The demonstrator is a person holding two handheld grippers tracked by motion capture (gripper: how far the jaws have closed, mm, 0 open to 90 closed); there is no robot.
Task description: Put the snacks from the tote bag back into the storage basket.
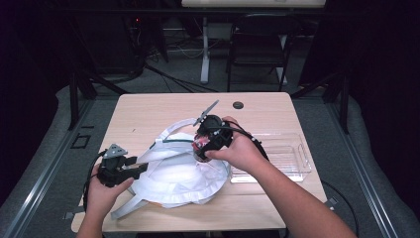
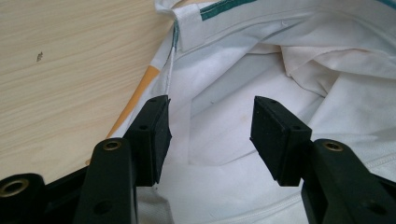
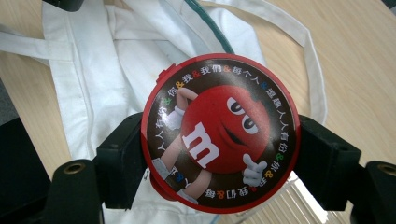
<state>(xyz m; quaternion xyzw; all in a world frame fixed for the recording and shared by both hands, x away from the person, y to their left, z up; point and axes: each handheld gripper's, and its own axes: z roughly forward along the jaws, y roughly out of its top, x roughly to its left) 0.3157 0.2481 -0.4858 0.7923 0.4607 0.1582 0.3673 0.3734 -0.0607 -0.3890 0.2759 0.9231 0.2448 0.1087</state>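
A white cloth tote bag (image 1: pixel 178 178) with long straps and a green-trimmed rim lies crumpled in the middle of the wooden table (image 1: pixel 148 109). My right gripper (image 1: pixel 203 148) hovers over the bag's far right side, shut on a round red tin (image 3: pixel 219 135) printed with a red candy character. The tin's lid faces the camera in the right gripper view. My left gripper (image 2: pixel 210 126) is open at the bag's left rim. White fabric (image 2: pixel 261 70) lies between and beyond its jaws, and the bag's edge runs along the left jaw.
A clear plastic container (image 1: pixel 285 158) sits on the table just right of the bag, behind the right hand. A dark cable hole (image 1: pixel 238 105) is near the far edge. A black chair (image 1: pixel 260 44) and a desk leg stand beyond the table.
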